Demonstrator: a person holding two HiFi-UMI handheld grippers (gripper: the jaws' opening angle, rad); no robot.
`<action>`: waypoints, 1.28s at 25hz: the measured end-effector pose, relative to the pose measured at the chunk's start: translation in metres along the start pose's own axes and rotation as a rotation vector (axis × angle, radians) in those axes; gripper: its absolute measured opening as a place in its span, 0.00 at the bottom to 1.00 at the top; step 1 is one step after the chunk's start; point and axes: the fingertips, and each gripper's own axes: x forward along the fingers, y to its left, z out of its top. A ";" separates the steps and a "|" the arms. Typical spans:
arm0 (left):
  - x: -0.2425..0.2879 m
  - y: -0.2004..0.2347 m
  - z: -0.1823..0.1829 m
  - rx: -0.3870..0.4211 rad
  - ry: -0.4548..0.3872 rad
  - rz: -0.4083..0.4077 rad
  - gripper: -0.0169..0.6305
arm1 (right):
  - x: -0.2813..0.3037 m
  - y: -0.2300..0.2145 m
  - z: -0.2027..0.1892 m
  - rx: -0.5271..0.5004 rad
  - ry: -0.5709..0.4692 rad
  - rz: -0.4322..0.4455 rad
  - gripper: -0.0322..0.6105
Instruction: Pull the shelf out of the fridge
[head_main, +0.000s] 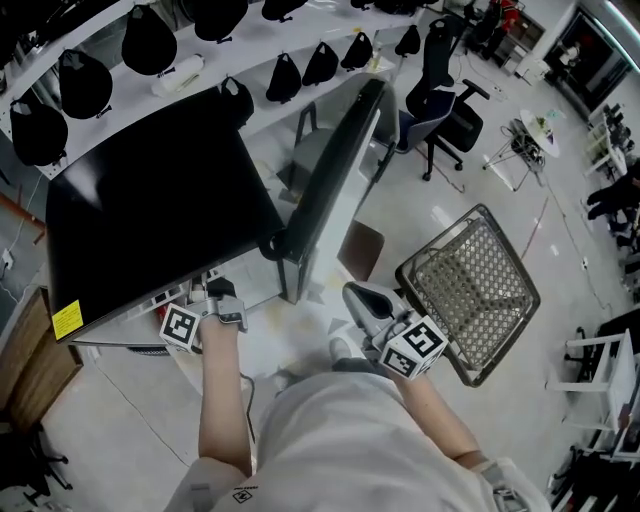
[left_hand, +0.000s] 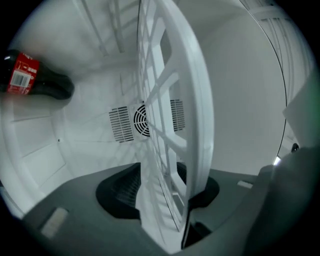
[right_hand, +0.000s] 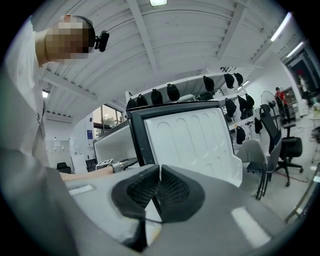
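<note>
The fridge (head_main: 150, 220) stands open with a dark bottle with a red label (left_hand: 30, 80) inside, and the white shelf (left_hand: 192, 100) is in there too. The left gripper (left_hand: 160, 192) reaches in, jaws spread wide with the shelf rim between them, not squeezing it. The right gripper (right_hand: 159, 192) hangs by the door (head_main: 335, 185), jaws pressed together on nothing. A wire mesh basket (head_main: 475, 290) is just beside it. From above, the fridge top hides the left jaws.
</note>
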 end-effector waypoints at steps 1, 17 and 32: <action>0.000 0.002 0.002 0.005 -0.006 0.003 0.32 | -0.002 0.000 0.000 -0.001 -0.002 -0.006 0.07; 0.003 -0.012 0.003 -0.063 -0.063 -0.016 0.10 | -0.020 -0.003 -0.001 0.017 -0.012 -0.046 0.07; -0.009 -0.013 -0.001 -0.143 -0.126 0.013 0.07 | -0.033 -0.007 0.003 0.038 -0.018 -0.021 0.07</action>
